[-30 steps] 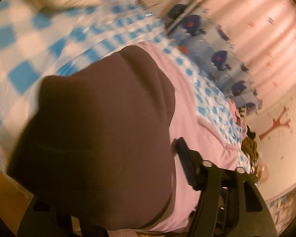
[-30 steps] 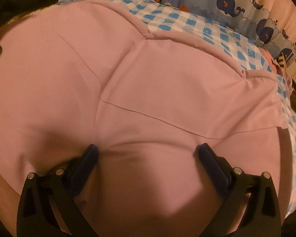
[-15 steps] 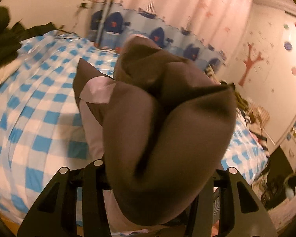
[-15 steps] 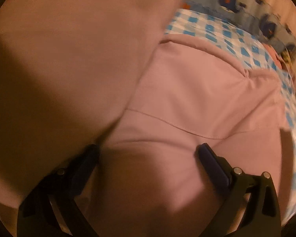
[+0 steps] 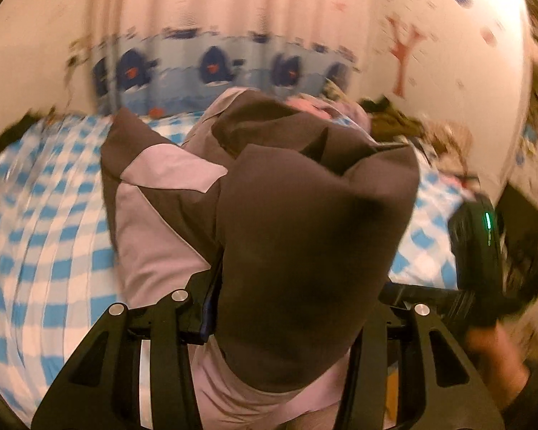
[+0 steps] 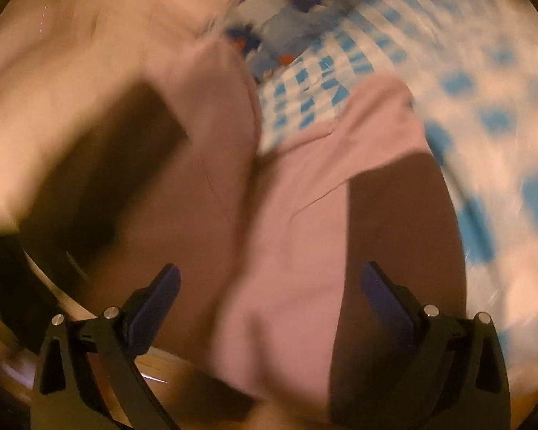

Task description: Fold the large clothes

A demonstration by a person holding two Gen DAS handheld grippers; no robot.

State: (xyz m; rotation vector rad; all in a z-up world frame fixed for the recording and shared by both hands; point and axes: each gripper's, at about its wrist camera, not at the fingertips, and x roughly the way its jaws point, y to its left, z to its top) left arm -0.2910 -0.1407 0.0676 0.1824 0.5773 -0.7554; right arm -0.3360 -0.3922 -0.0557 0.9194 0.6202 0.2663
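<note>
The left tool (image 5: 290,297) is clamped on a thick bunched fold of the soft pink-and-brown garment (image 5: 305,236), which rises in a rounded hump between its black fingers. The right tool (image 6: 270,297) stands wide open, its blue pads apart over the same matte cloth, blurred. The garment drapes onto the bed (image 5: 46,222), covered in a glossy blue-and-white checked sheet, with a whale-print curtain (image 5: 211,68) far behind.
</note>
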